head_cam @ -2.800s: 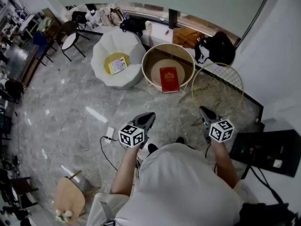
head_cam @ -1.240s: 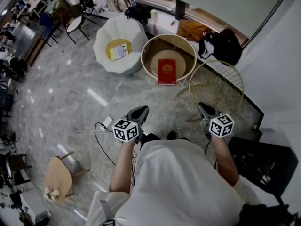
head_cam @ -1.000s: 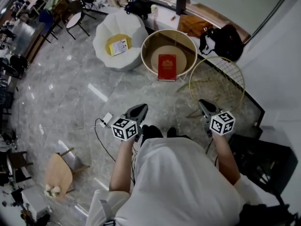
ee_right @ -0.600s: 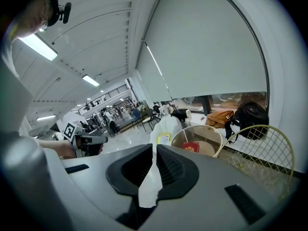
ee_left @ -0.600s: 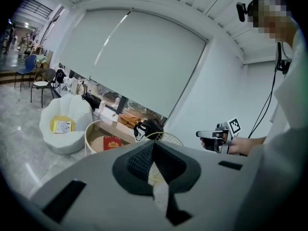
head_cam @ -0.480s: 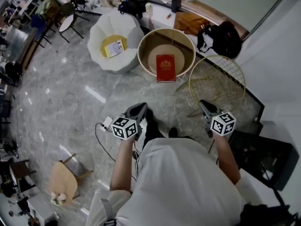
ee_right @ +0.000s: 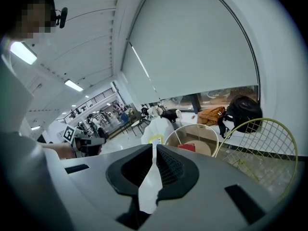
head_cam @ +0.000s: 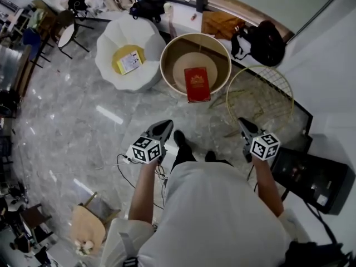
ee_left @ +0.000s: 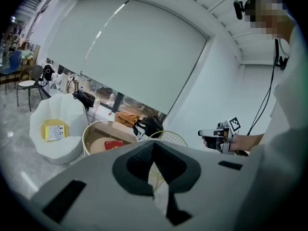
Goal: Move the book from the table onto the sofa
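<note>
Red book (head_cam: 197,84) lay flat inside the round, high-rimmed desk (head_cam: 221,53), its near end reaching the rim. White sofa (head_cam: 108,52) stood just beside the desk on its left, with a yellow cushion (head_cam: 123,60) in the seat. You held your left claw (head_cam: 164,125) and right claw (head_cam: 243,123) over the marble floor (head_cam: 83,121), well apart from the book. Both were pinched fully together with nothing in them. A yellow wire-topped stand (head_cam: 260,67) stood just ahead of the right claw.
</note>
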A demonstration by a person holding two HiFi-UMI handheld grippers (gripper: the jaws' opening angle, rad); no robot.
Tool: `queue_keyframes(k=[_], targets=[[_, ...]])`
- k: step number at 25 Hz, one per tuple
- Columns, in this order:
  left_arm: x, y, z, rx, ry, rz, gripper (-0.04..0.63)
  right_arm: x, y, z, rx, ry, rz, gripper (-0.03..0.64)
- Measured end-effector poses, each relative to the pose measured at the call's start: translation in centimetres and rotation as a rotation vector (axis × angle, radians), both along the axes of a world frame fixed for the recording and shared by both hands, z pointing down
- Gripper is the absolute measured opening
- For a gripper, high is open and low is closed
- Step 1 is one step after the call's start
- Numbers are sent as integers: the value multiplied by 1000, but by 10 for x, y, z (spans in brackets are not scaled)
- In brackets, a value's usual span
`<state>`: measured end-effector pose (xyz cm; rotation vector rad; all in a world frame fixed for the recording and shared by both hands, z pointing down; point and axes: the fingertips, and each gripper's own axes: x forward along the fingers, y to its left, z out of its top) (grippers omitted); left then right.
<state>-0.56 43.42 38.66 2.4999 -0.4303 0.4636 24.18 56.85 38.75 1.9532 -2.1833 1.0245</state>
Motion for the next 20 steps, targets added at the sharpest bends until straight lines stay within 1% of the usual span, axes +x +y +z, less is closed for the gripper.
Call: queue_keyframes(k=[6,11,15,20], targets=[[-4,-47,5,1,-13,57,2,-13,-37,2,-8,-2,31,46],[-12,-80,12,-1,-15,96,2,-24,-66,9,-25,25,60,46],[-15,-99,21,-8,-25,136,2,-30,-88,19,-47,48,90,46],[-15,-119,29,-6,-33,180,2,-35,-108,31,-76,48,122,46]])
